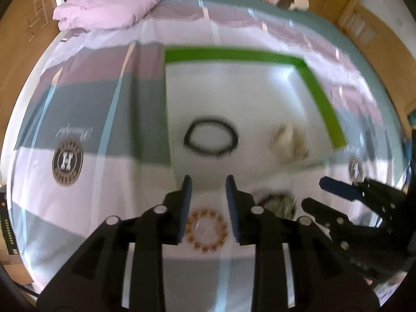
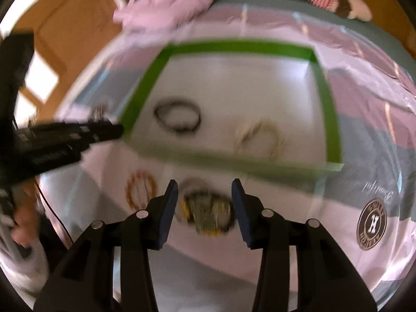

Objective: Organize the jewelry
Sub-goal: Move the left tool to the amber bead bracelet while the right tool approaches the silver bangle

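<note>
Two tools, jaws wide: left tool (image 1: 208, 182) above amber bracelet (image 1: 206, 230), right tool (image 2: 205, 185) above yellow-green bracelet (image 2: 206, 212).

We are counting four pieces of jewelry: one black cord bracelet (image 1: 211, 138) and one pale cream bracelet (image 1: 288, 142) lying inside the green-taped white board (image 1: 234, 54), one round amber beaded bracelet (image 1: 206, 230) and one blurred greenish-yellow bracelet (image 2: 206, 212) lying outside its near edge. We are seeing two round logo patches (image 1: 67, 163) on the bedspread.
</note>
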